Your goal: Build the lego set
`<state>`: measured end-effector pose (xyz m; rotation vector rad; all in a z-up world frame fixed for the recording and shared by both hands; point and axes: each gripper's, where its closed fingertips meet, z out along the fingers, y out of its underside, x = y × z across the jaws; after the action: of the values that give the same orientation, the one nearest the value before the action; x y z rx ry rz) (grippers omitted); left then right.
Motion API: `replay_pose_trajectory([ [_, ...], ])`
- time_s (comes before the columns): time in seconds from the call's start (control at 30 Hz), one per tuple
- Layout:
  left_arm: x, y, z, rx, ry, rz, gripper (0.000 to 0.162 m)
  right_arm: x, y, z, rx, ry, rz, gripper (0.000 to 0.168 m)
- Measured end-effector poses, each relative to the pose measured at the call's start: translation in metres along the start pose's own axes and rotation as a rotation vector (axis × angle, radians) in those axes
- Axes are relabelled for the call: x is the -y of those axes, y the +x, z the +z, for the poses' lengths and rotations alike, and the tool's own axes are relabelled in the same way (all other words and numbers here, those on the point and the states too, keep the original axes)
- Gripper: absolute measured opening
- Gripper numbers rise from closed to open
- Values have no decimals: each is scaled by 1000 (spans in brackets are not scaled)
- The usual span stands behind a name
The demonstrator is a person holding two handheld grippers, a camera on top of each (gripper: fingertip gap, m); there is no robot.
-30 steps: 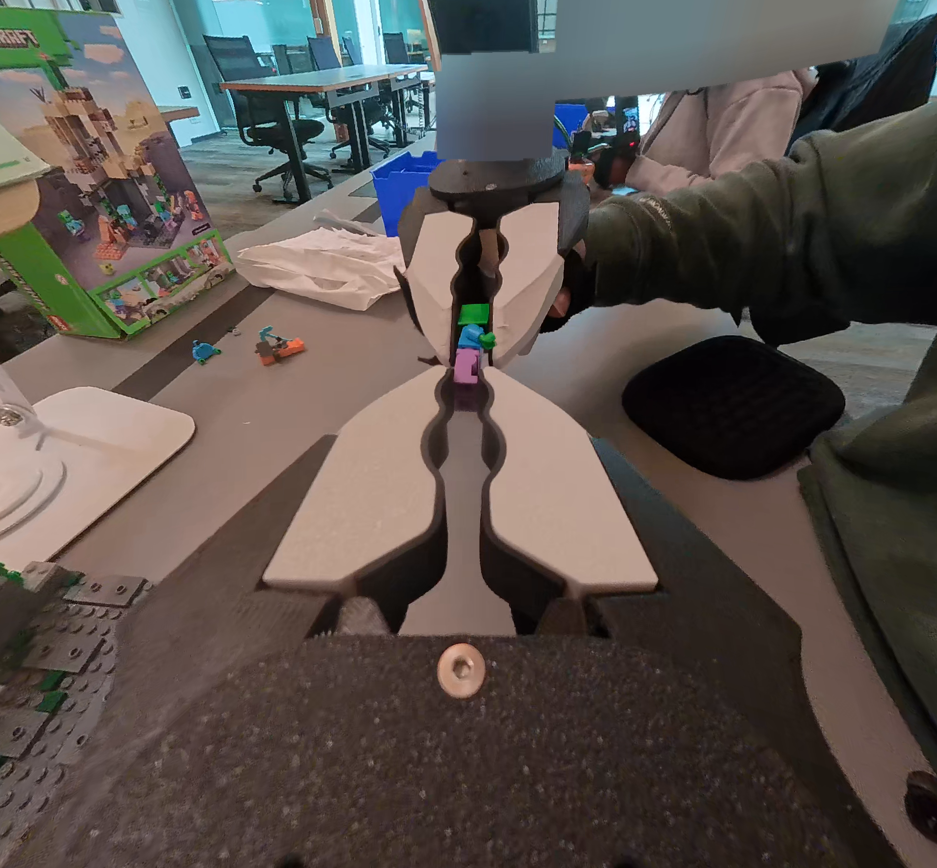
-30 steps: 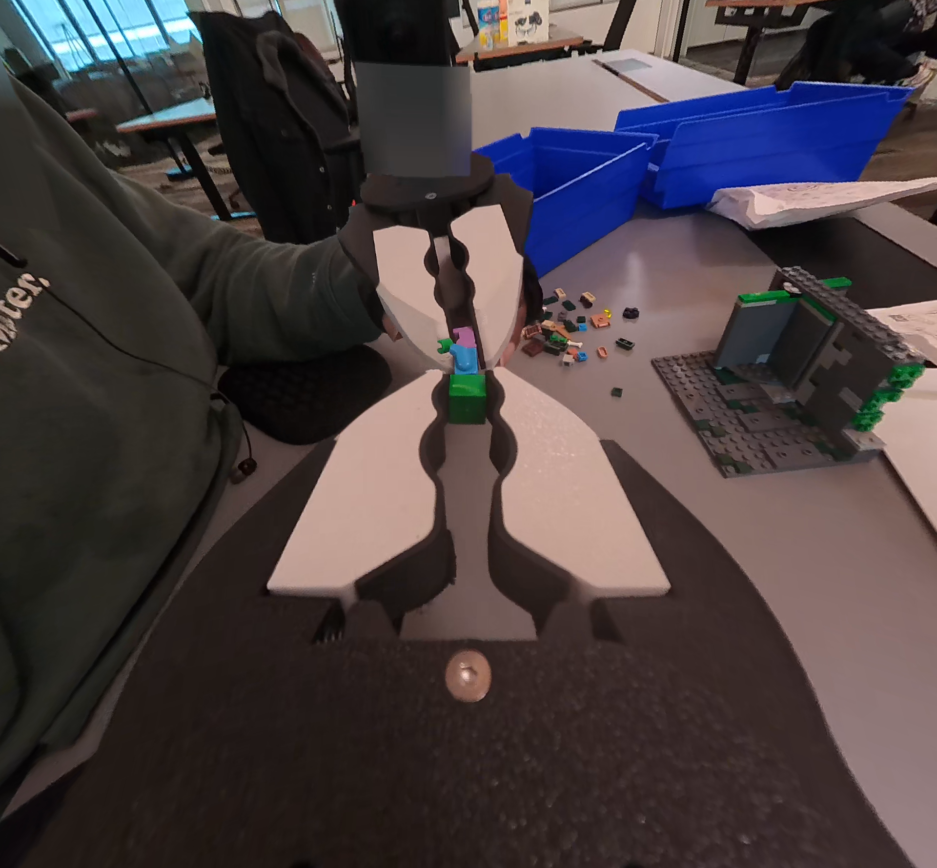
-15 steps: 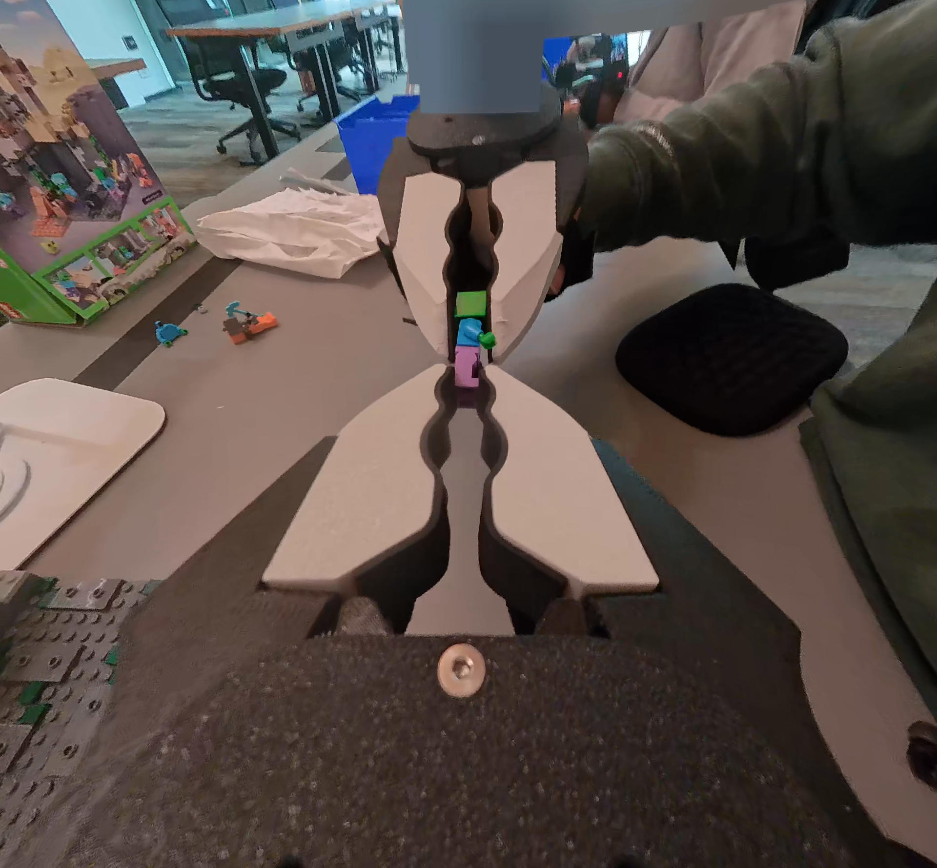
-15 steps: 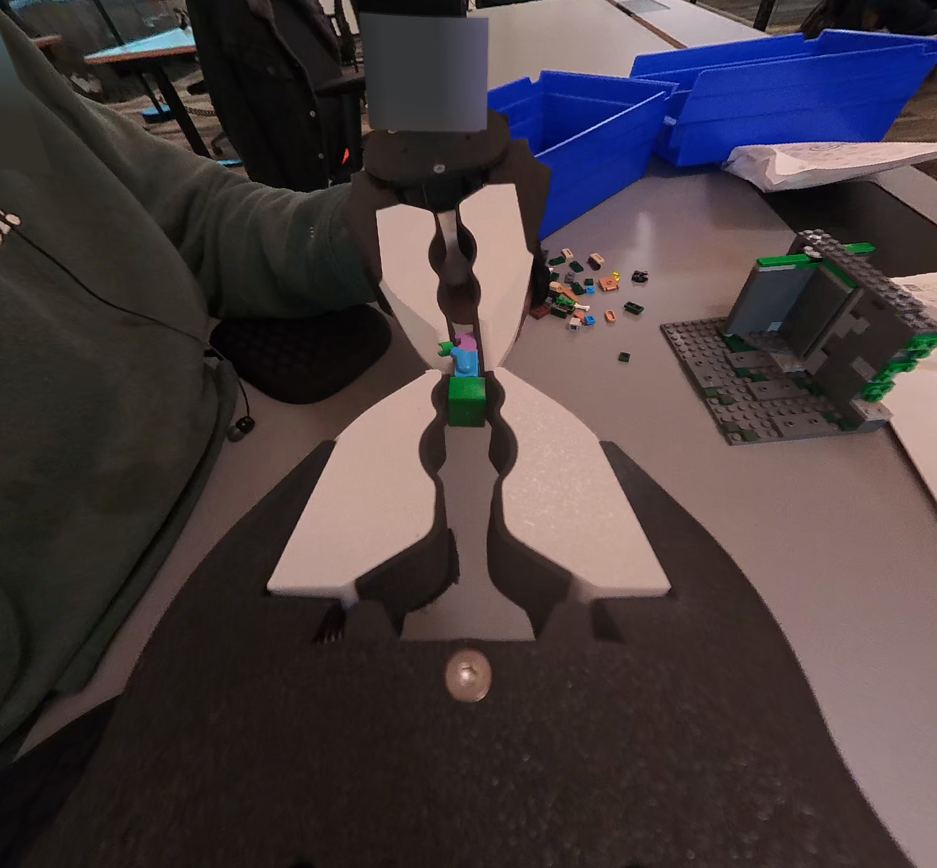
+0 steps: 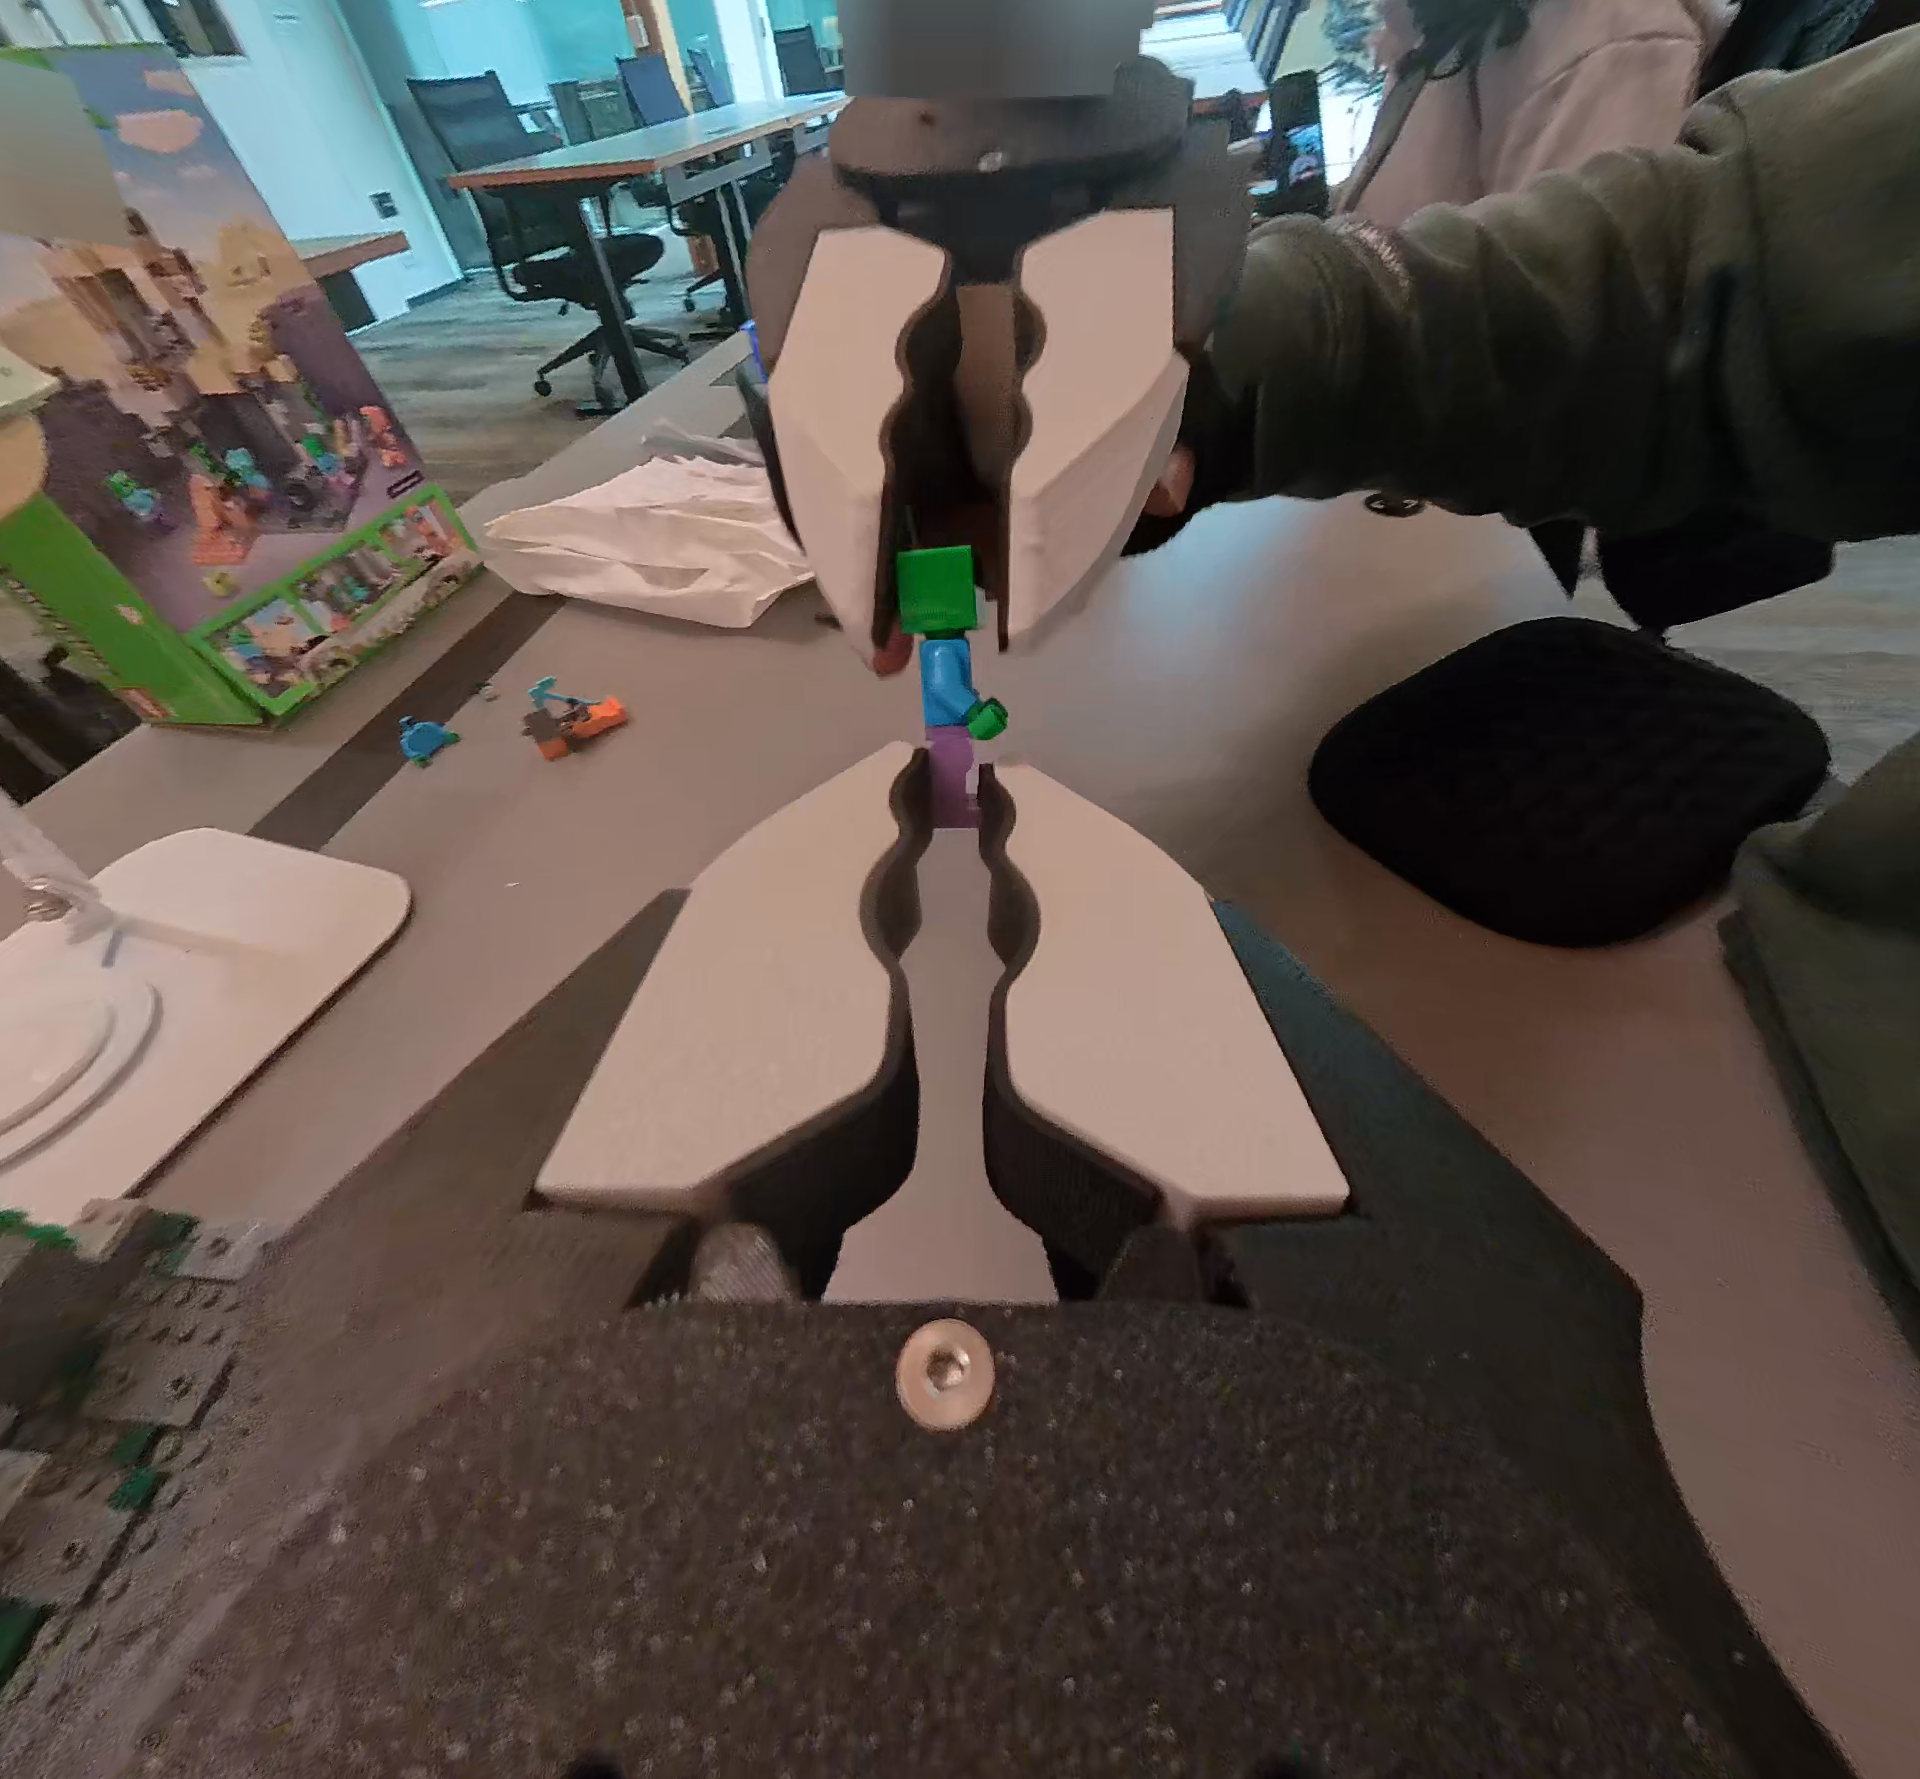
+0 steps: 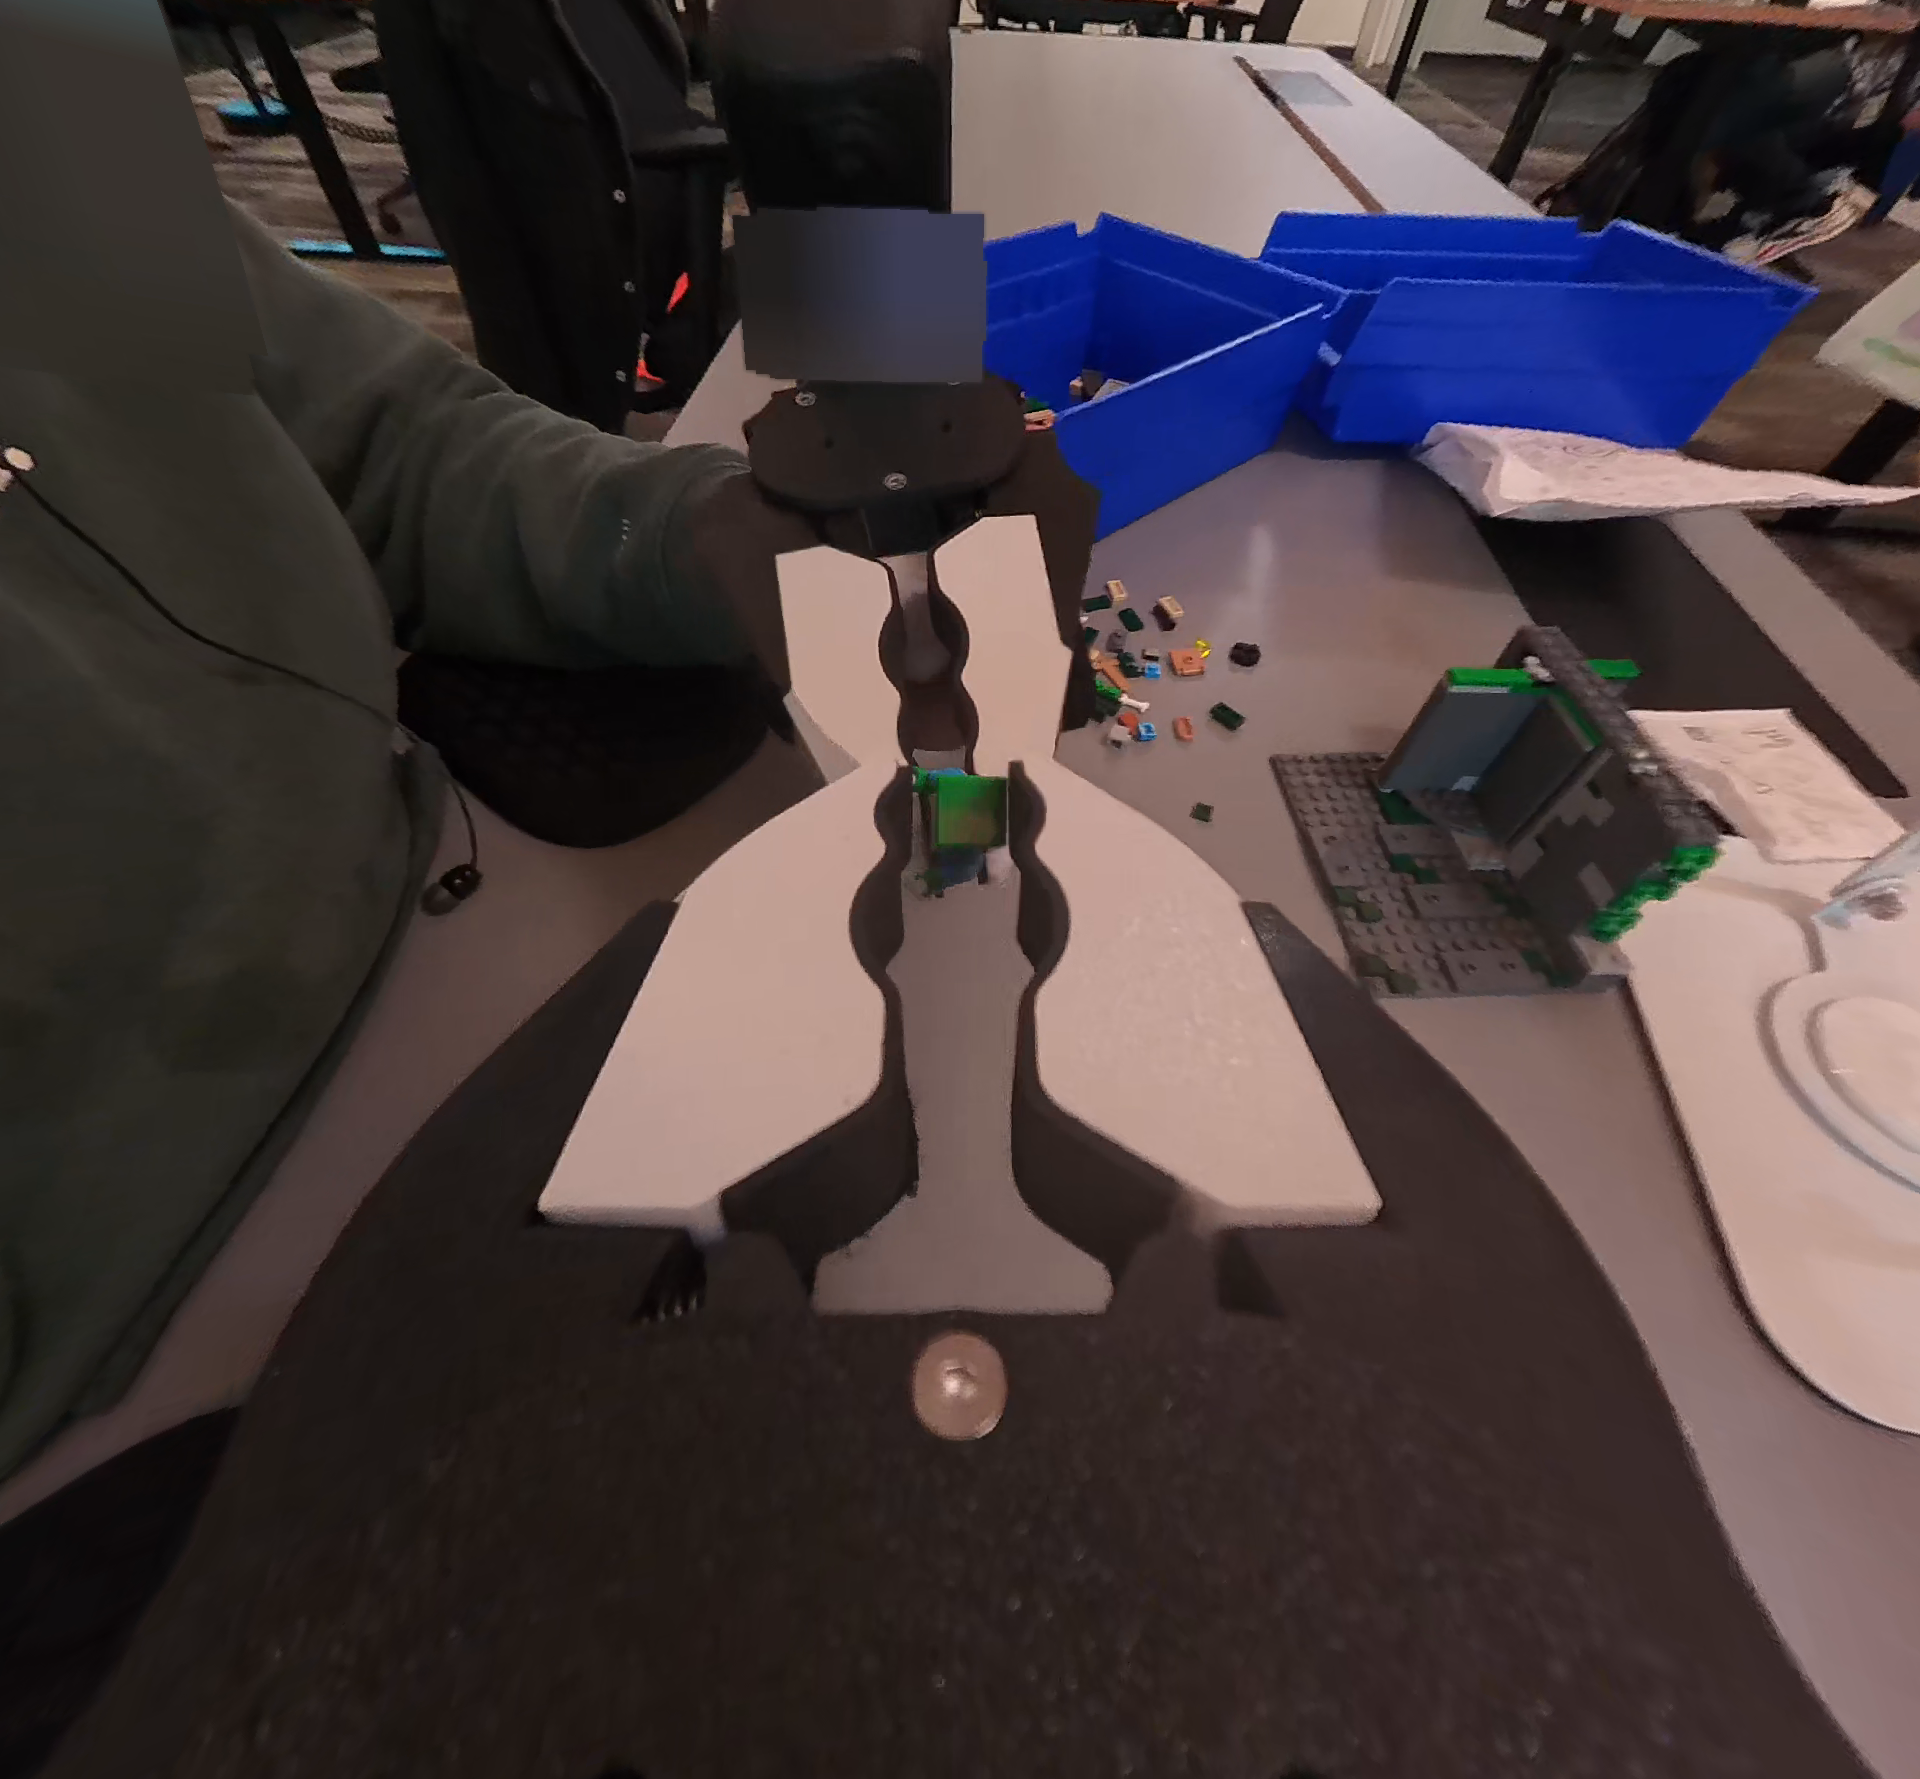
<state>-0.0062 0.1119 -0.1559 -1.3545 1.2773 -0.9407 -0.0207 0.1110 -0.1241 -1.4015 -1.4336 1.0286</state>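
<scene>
A small minifigure (image 5: 948, 685) with a green head, blue torso and purple legs is held in the air between my two grippers. My left gripper (image 5: 948, 768) is shut on its purple legs. My right gripper (image 5: 940, 638) faces it from the far side and is shut on the green head. In the right wrist view the head (image 6: 971, 810) sits between the right gripper's tips (image 6: 958, 779), with the left gripper (image 6: 942, 747) just beyond. The figure is blurred there.
A grey walled build on a baseplate (image 6: 1340, 794) stands right of the grippers, with loose pieces (image 6: 1153, 664) and blue bins (image 6: 1174, 358) behind. The set box (image 5: 208, 441), two small figures (image 5: 571, 721), a white stand base (image 5: 208, 929) and a black cushion (image 5: 1558, 784) lie around. Both grippers' tips are close together, under 4 cm apart.
The two grippers have drawn slightly apart, so more of the blue torso shows between their tips. Both views have shifted, and the right wrist view now looks down more steeply.
</scene>
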Motion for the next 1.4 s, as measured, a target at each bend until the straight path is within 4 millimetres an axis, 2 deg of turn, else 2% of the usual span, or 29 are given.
replay_pose_trajectory([
  [0.1,-1,-4,-3,31,-26,29,8,-2,7,-5,-41,-67,-67,20],
  [0.27,-5,-2,0,52,-67,91,8,-15,0,2,-1,-202,-129,20],
  [0.33,-4,0,0,53,-77,116,8,-19,-1,4,8,-232,-149,14],
  [0.7,-5,-1,1,74,-97,83,7,-20,-5,6,-66,-218,-297,13],
  [1.0,-4,-4,3,64,-68,-35,7,-20,0,5,-142,-201,-362,13],
  [1.23,-6,-6,5,59,-57,-101,7,-22,3,4,-158,-211,-346,13],
  [1.4,-10,-7,7,60,-56,-94,8,-27,6,4,-124,-237,-249,13],
])
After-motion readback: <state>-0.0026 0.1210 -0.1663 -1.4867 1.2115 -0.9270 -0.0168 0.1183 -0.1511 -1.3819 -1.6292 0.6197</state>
